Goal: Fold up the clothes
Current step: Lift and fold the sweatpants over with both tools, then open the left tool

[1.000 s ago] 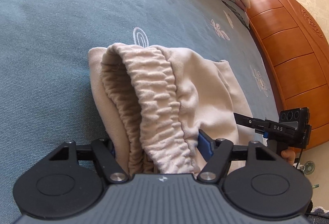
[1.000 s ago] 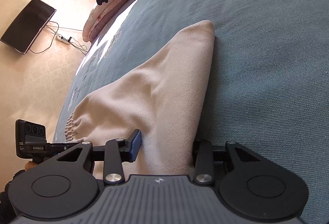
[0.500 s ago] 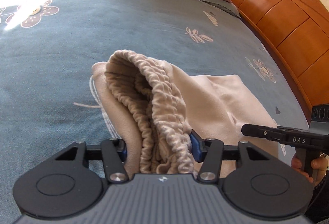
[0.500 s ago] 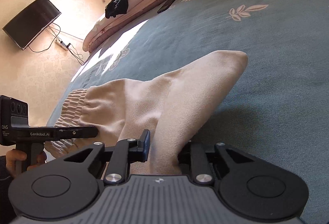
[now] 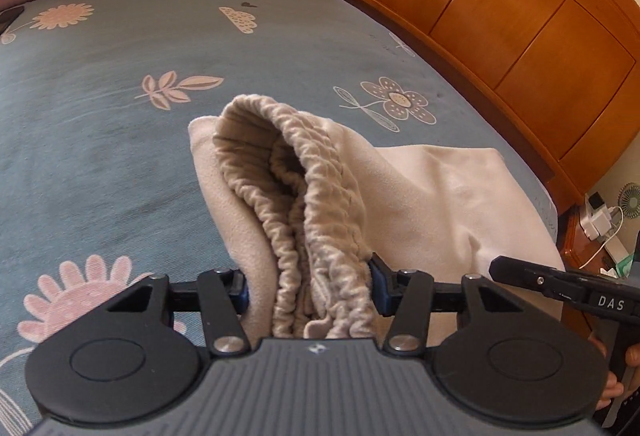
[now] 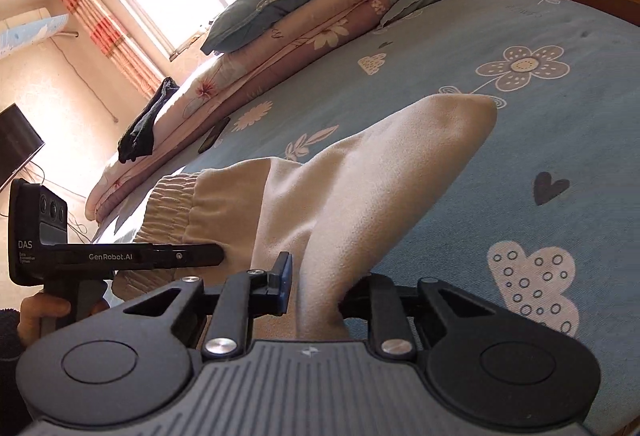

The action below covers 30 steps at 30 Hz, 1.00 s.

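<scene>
A pair of beige fleece trousers (image 5: 420,196) lies on the blue flowered bedspread (image 5: 100,116). My left gripper (image 5: 310,286) is shut on the bunched elastic waistband (image 5: 316,188), which stands up between the jaws. My right gripper (image 6: 316,284) is shut on a fold of the trouser leg (image 6: 380,188), whose far end rests on the bed. The right gripper's body shows at the right edge of the left wrist view (image 5: 568,284). The left gripper's body shows at the left of the right wrist view (image 6: 120,256).
A wooden headboard (image 5: 500,4) runs along the far right. Stacked quilts and pillows (image 6: 304,16) lie at the bed's far side, with a dark garment (image 6: 144,124) and a phone (image 6: 214,134) near them. A nightstand with chargers (image 5: 600,228) stands beyond the bed corner.
Both grippers have lifted and tilted up with the trousers held. The waistband has bunched tighter in the left jaws. More of the headboard and pillows has come into view.
</scene>
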Tool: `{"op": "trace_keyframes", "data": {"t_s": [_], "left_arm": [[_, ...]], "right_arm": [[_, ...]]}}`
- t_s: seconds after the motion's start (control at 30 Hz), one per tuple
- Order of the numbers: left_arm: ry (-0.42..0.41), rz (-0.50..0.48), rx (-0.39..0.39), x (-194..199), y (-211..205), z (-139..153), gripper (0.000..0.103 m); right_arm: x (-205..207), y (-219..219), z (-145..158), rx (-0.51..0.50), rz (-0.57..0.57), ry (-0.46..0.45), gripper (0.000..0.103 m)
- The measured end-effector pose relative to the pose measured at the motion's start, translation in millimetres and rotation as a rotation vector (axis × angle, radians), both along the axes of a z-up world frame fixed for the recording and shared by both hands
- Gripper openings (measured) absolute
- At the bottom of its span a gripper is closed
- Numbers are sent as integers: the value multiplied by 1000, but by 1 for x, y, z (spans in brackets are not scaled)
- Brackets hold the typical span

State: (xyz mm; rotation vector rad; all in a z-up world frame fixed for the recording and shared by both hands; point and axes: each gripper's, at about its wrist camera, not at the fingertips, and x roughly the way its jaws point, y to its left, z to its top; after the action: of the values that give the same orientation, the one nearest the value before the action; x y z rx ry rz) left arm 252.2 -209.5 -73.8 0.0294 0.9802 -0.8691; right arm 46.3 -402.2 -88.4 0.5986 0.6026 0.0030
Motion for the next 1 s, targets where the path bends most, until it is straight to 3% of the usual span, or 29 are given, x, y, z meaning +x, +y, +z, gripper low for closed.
{"op": "trace_keyframes", "data": {"t_s": [0.13,0.57,0.77,1.0], "left_arm": [[-52,-92,21,6,-71,-3,50],[-170,-252,34,43,-260,0,44],[-146,-277,76,57,-298,-13,44],[-106,-320,126,75,-330,-25,46]], "right_arm": [[-12,-30,-1,-41,-107,-11,24],[-11,-113,-37,43,-403,-67,27],[-10,-135,-58,68,-516,-68,29],[-8,-136,-90,123,-490,-41,34]]}}
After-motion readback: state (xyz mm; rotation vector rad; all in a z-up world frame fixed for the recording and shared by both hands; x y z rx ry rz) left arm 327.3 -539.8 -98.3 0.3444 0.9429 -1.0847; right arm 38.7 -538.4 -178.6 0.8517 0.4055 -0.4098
